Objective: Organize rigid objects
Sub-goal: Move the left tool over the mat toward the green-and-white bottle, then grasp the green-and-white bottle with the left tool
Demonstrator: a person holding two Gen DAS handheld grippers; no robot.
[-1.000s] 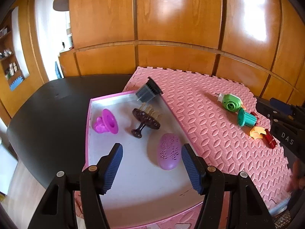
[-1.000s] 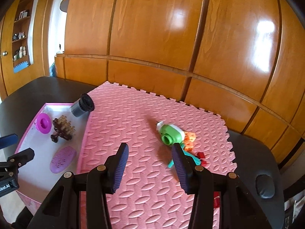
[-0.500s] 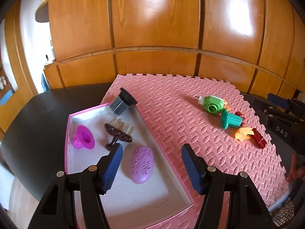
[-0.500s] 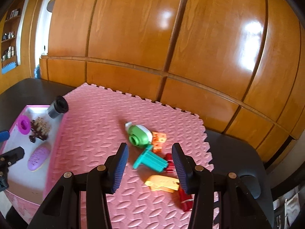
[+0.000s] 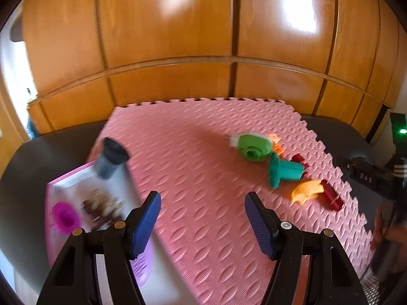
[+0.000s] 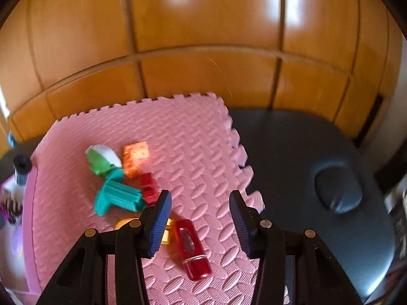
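A cluster of toys lies on the pink foam mat [image 5: 190, 152]: a green-and-white toy [image 5: 251, 147], a teal piece [image 5: 282, 171], a yellow-orange piece [image 5: 306, 190] and a red case [image 5: 330, 195]. My left gripper [image 5: 202, 203] hovers over bare mat between tray and cluster, its jaws opening with nothing between them. In the right wrist view the red case [image 6: 192, 246] lies on the mat [image 6: 190, 139] just under my right gripper [image 6: 199, 203], which is open and apart from it. The teal piece [image 6: 118, 195], orange block [image 6: 136, 157] and small red block [image 6: 148, 186] sit to its left.
A pink-rimmed white tray [image 5: 48, 216] at the left holds a magenta piece [image 5: 64, 214], a brown comb-like thing [image 5: 101, 206] and a purple oval [image 5: 142, 261]. A grey cup [image 5: 110, 157] leans on its far corner. The black table [image 6: 305, 152] borders the mat on the right; wood panelling stands behind.
Both grippers have swung right. The left one left the tray for the mat and its jaws widened. The right one passed over the toy cluster; the red case now lies under it.
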